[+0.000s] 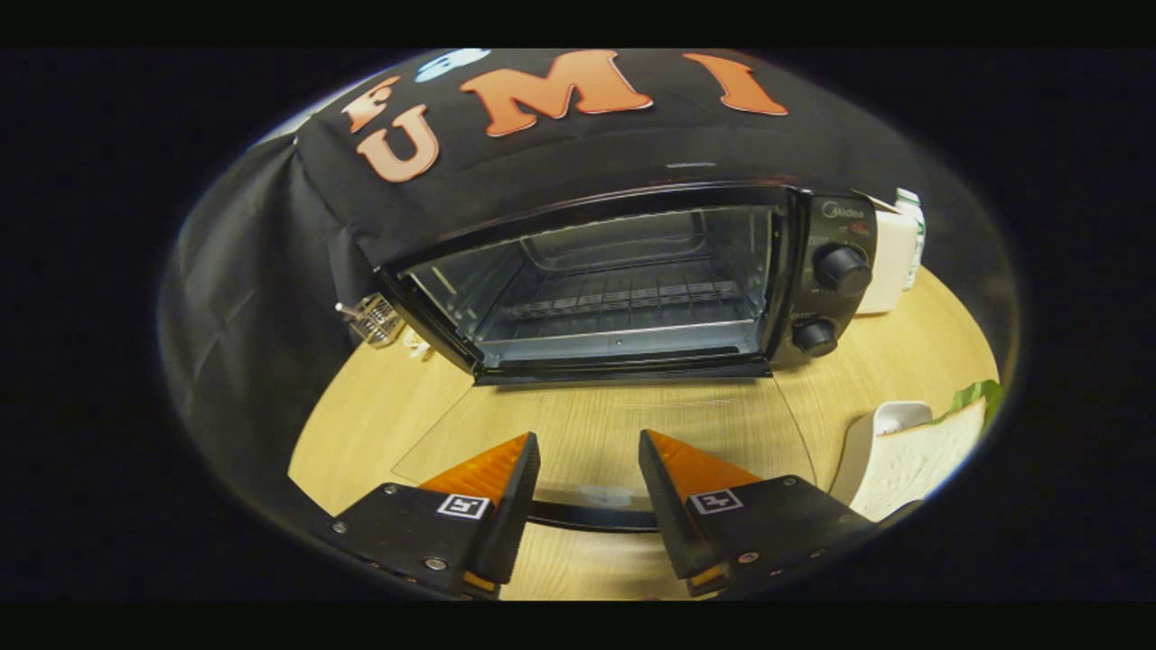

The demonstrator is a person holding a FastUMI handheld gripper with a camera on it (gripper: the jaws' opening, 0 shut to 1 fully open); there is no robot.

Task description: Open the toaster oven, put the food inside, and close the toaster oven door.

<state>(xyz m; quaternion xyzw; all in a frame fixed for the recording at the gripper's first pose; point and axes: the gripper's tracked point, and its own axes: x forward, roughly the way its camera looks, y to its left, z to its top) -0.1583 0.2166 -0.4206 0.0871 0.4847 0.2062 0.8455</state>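
The oven stands on the table against the booth's wall, its glass door swung fully down and lying flat toward the gripper, so the cavity with its wire rack is open. The door's dark handle runs between the two fingers. The gripper has its fingers spread, one to each side of that handle, and they look to be pinching nothing, though whether a pad touches the bar is hard to tell. The opening step looks finished; fetching the food seems to come next. The bread lies on a white dish beside the door, near the outer finger, with something green at its far edge. The next move calls for backing off the handle, swinging across to the slice and taking it gently by the crust. The dish and bread are cut off, so their full extent is unclear. A small wire basket and a white box flank the oven, partly hidden behind it.
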